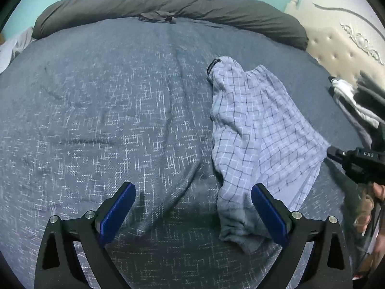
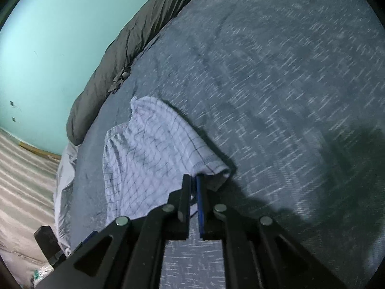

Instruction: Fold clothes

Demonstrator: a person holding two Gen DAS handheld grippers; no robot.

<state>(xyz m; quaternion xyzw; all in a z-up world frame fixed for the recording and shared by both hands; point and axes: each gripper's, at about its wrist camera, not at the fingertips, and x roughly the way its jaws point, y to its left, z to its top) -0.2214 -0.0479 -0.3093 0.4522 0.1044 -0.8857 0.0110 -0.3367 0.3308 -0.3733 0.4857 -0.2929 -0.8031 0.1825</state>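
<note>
1. While the left gripper (image 1: 193, 213) hangs low over the bed with its blue-padded fingers (image 1: 118, 213) spread wide and nothing between them, the checked shorts (image 1: 259, 130) lie crumpled on the blue blanket (image 1: 108, 110), to the right of the middle in the left wrist view.
2. Its right finger sits in front of the near end of the shorts; whether it touches the cloth cannot be told.
3. Seen from its own camera, the right gripper (image 2: 194, 180) has its fingers drawn nearly together, pinching a hemmed edge of the shorts (image 2: 144, 159).
4. From that pinch the cloth spreads away toward the far left, rumpled, with a gathered band at its far side.
5. In the left wrist view the right gripper (image 1: 333, 153) comes in from the right edge, its black tip at the right edge of the shorts.
6. A dark grey rolled duvet (image 1: 168, 2) lies along the far edge of the bed, against a turquoise wall (image 2: 48, 36).
7. A cream tufted headboard (image 1: 336, 45) stands at the far right, with black and white clothes (image 1: 349, 96) lying near it on the blanket.
8. The right wrist view is blurred across the blanket.
</note>
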